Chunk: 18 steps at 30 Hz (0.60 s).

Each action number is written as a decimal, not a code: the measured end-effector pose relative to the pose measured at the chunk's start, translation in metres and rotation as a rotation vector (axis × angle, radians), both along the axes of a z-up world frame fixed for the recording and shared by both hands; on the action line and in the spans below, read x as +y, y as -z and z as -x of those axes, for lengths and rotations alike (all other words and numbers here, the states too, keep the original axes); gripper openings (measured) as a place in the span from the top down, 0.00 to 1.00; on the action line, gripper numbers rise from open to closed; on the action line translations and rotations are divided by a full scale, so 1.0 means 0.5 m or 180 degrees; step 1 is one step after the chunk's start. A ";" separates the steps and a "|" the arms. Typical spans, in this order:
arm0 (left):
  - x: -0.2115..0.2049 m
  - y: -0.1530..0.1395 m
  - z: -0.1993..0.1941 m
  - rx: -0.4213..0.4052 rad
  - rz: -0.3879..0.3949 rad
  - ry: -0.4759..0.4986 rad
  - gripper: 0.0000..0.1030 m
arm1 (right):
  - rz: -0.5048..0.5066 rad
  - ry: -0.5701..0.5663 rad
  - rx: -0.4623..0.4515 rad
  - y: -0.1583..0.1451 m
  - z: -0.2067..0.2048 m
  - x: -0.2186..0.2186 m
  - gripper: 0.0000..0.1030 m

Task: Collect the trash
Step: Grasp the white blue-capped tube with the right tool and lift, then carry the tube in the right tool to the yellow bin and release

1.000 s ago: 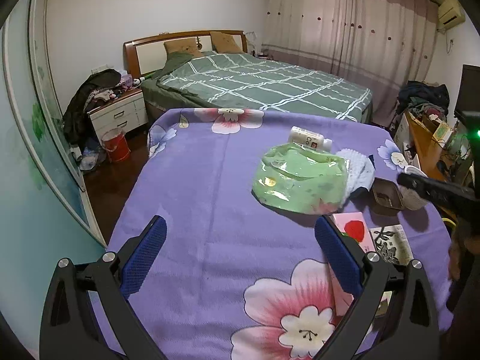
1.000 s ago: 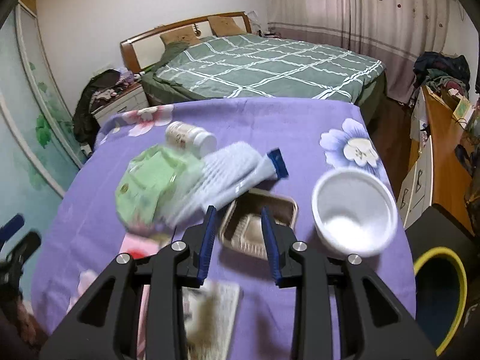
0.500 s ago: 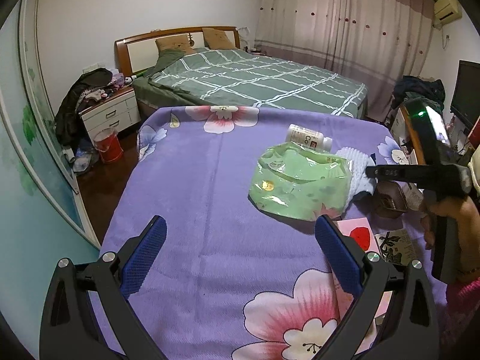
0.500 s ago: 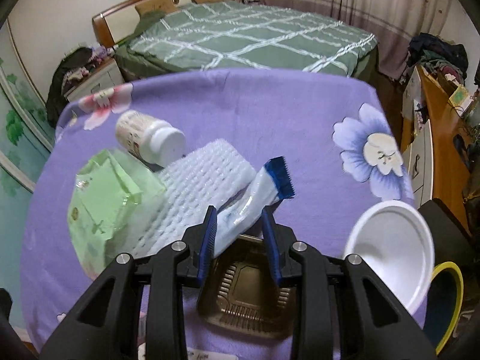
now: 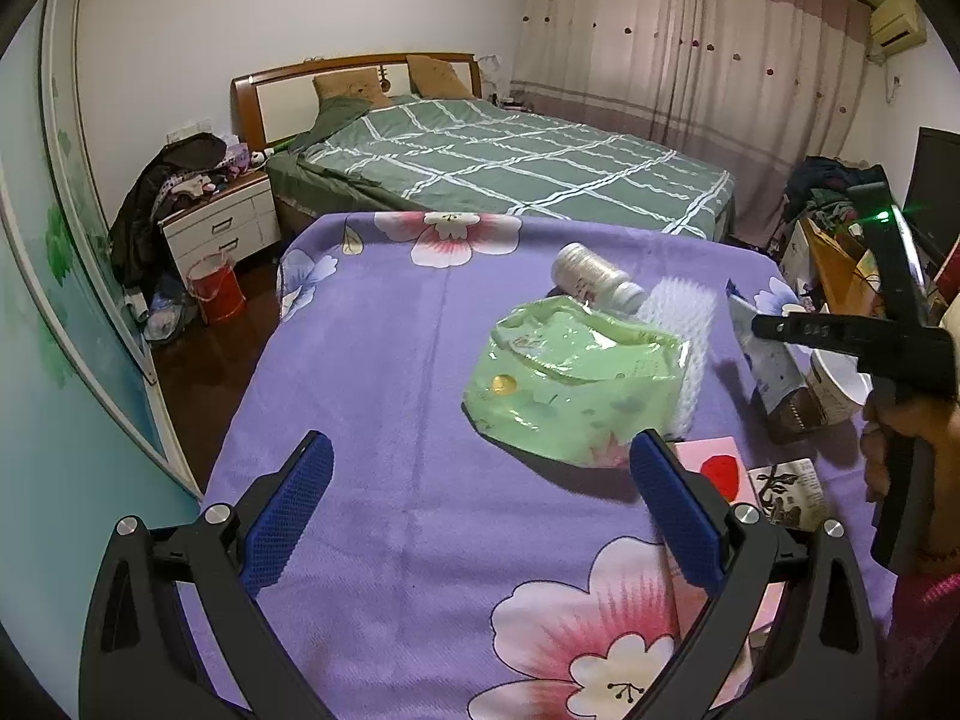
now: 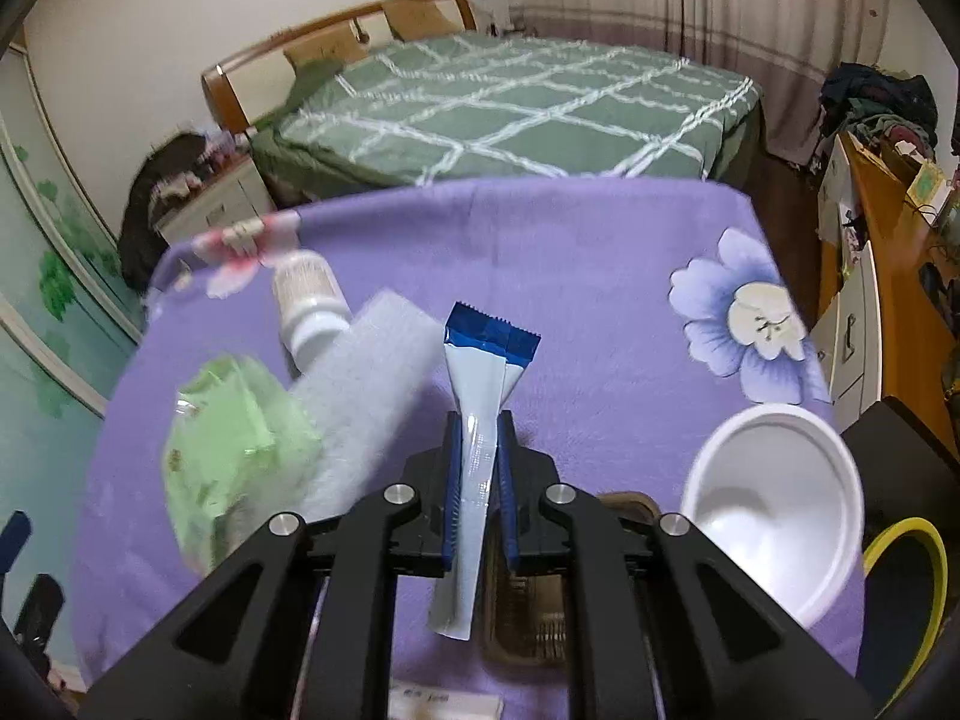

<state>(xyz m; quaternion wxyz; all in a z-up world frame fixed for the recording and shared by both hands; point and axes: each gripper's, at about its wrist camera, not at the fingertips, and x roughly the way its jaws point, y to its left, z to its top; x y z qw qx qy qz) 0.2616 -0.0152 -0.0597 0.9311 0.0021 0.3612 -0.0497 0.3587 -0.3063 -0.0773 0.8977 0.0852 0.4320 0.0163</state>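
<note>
At the centre of the right wrist view, a pale blue sachet (image 6: 480, 414) with a dark blue serrated top stands upright between the blue pads of the right hand-held gripper (image 6: 480, 468), whose jaws have just been closing and now pinch it at mid-length, its top fanning out toward 12 o'clock and its lower end hanging below the pads. Under the sachet's lower end, at 6 o'clock, lies a brown plastic tray (image 6: 528, 618) on the purple flowered tabletop (image 6: 600, 276). At 9 o'clock of the sachet a white foam net sleeve (image 6: 372, 378) lies slantwise, touching a white pill bottle (image 6: 309, 306) on its side at 10 o'clock and overlapping a crumpled green plastic bag (image 6: 234, 450) at 8 o'clock. A white paper bowl (image 6: 774, 498) sits at 3 o'clock, near the tabletop's edge, with a yellow-rimmed bin (image 6: 912, 588) just beyond it at 4 o'clock. In the left wrist view the left hand-held gripper (image 5: 480, 516) hangs over bare cloth with its jaws spread wide and nothing between them; the green bag lies at its 1 o'clock, and a pink card (image 5: 717, 468) and a printed leaflet (image 5: 786, 492) lie at 3 o'clock. A person's hand (image 5: 906, 438) grips the right tool's handle at the frame's right edge. A green checked bed (image 5: 510, 162) fills the background at 12 o'clock.
</note>
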 end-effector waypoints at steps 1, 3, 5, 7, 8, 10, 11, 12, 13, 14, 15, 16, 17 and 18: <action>-0.002 -0.003 0.003 -0.0012 -0.0001 0.0004 0.05 | -0.0012 0.0000 -0.0039 -0.008 0.009 -0.001 0.89; -0.007 -0.010 0.010 -0.0035 -0.0004 0.0018 0.05 | -0.0065 0.0014 -0.0127 -0.025 0.031 -0.008 0.89; -0.014 -0.016 0.017 -0.0051 -0.0013 0.0032 0.05 | -0.0112 0.0020 -0.0188 -0.039 0.050 -0.016 0.89; -0.025 -0.021 0.027 -0.0066 -0.0017 0.0062 0.05 | -0.0153 0.0011 -0.0266 -0.054 0.079 -0.025 0.89; -0.031 -0.024 0.034 -0.0074 -0.0026 0.0081 0.05 | -0.0154 0.0007 -0.0292 -0.058 0.090 -0.029 0.89; -0.041 -0.028 0.043 -0.0084 -0.0037 0.0119 0.05 | -0.0129 0.0022 -0.0343 -0.066 0.123 -0.044 0.89; -0.048 -0.029 0.049 -0.0085 -0.0041 0.0144 0.05 | -0.0123 0.0038 -0.0355 -0.066 0.136 -0.052 0.89; -0.054 -0.030 0.054 -0.0086 -0.0048 0.0167 0.05 | -0.0117 0.0072 -0.0367 -0.066 0.154 -0.065 0.89; -0.061 -0.030 0.058 -0.0086 -0.0059 0.0190 0.05 | -0.0114 0.0100 -0.0373 -0.064 0.167 -0.073 0.89; -0.073 -0.030 0.063 -0.0085 -0.0075 0.0221 0.05 | -0.0112 0.0152 -0.0386 -0.064 0.187 -0.091 0.89; -0.079 -0.031 0.065 -0.0082 -0.0079 0.0244 0.05 | -0.0101 0.0215 -0.0399 -0.063 0.208 -0.111 0.89; -0.088 -0.030 0.069 -0.0078 -0.0080 0.0273 0.05 | -0.0082 0.0263 -0.0407 -0.061 0.222 -0.124 0.89; -0.098 -0.028 0.073 -0.0070 -0.0082 0.0305 0.05 | -0.0045 0.0341 -0.0416 -0.059 0.243 -0.145 0.89; -0.112 -0.025 0.077 -0.0057 -0.0093 0.0344 0.05 | -0.0013 0.0423 -0.0421 -0.057 0.264 -0.167 0.89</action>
